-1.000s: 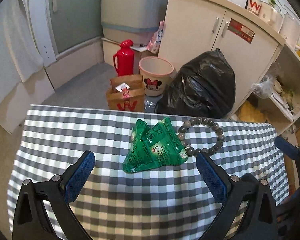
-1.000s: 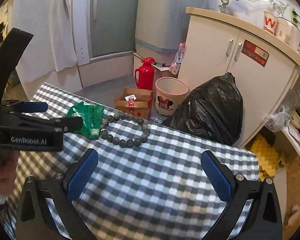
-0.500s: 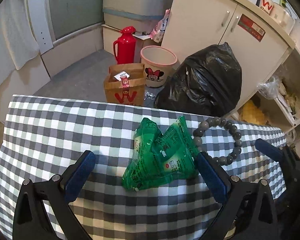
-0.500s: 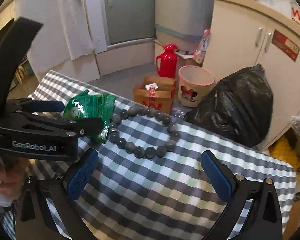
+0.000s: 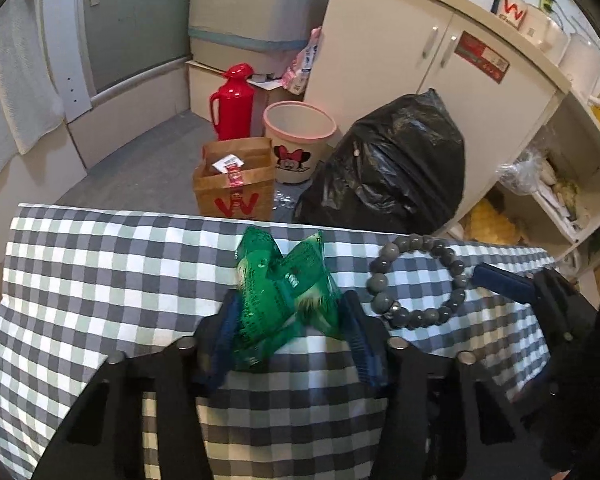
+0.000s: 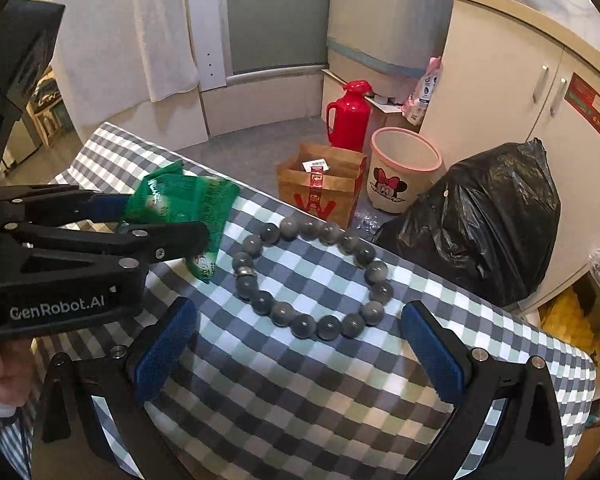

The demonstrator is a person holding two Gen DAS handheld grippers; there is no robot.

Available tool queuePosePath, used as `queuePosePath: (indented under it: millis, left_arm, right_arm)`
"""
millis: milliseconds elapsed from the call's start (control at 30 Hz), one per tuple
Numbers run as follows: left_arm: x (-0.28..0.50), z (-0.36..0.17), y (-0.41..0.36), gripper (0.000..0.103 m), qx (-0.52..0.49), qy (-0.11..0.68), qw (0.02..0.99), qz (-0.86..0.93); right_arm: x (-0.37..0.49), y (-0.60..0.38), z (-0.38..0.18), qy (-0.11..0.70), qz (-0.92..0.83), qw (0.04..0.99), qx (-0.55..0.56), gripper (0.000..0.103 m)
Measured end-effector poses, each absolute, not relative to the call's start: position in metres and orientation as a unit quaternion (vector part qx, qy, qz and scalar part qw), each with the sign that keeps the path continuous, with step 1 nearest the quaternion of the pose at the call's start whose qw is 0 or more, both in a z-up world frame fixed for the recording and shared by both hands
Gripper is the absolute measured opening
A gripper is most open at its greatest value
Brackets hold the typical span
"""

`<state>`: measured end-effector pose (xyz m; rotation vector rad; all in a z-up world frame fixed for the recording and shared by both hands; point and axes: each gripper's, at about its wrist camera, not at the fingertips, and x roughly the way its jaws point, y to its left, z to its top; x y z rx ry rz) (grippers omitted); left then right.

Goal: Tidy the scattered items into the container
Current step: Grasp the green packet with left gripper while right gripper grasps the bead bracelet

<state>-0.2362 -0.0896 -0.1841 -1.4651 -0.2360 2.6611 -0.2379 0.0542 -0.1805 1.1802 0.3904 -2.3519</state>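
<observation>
A tabletop [image 5: 100, 264] covered in a grey, white and pale green checked cloth fills the lower part of both wrist views.

The left gripper [image 5: 288, 320] has its blue-padded fingers [image 5: 226, 328] drawn in narrow against the two sides of a crumpled green packet [image 5: 284, 292], pinching it near the far edge of the tabletop. The packet carries small white print that is too blurred to read. In the right wrist view the same gripper's black body comes in from the left, with "GenRobot.AI" in white letters on its side.

Just to the right of the packet, a bracelet of round grey beads [image 6: 312, 278] lies flat on the cloth as a closed ring, with one small metallic bead among the grey ones. The right gripper [image 6: 300, 344] hangs over the near side of the bracelet with its fingers [image 6: 164, 346] spread wide, one on each side of the ring and not touching it.

On the floor beyond the tabletop stand a brown paper bag [image 5: 234, 188] with a large red "W" on its front, a red thermos jug [image 5: 232, 102], a cream bin [image 5: 298, 140] printed with a cartoon mouse wearing a red bow, and a full black rubbish sack [image 5: 392, 168]. Behind them a cream cabinet [image 5: 420, 52] bears a red label whose writing is illegible, and on its top sits a paper cup [image 5: 510, 10] with a red "W".
</observation>
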Motion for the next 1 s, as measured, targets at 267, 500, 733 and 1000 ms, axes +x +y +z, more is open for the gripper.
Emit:
queuePosePath:
  millis: [267,500,733,1000]
  left_arm:
    - [-0.229,-0.178,-0.087,0.027,-0.476,-0.070,0.073,0.874]
    - [-0.223,-0.174,-0.093,0.023,-0.471,-0.076,0.080,0.875]
    - [-0.213,-0.160,-0.110,0.024,-0.456,-0.083,0.062,0.884]
    - [-0.199,-0.145,-0.125,0.024,-0.437,-0.085,0.048,0.894]
  right_arm:
    - [-0.248,0.040,-0.182,0.151,-0.855,0.220,0.445,0.103]
    - [-0.249,0.040,-0.184,0.145,-0.861,0.211,0.438,0.084]
    - [-0.239,0.027,-0.179,0.161,-0.856,0.225,0.437,0.042]
    - [-0.225,0.024,-0.175,0.161,-0.845,0.235,0.452,0.023]
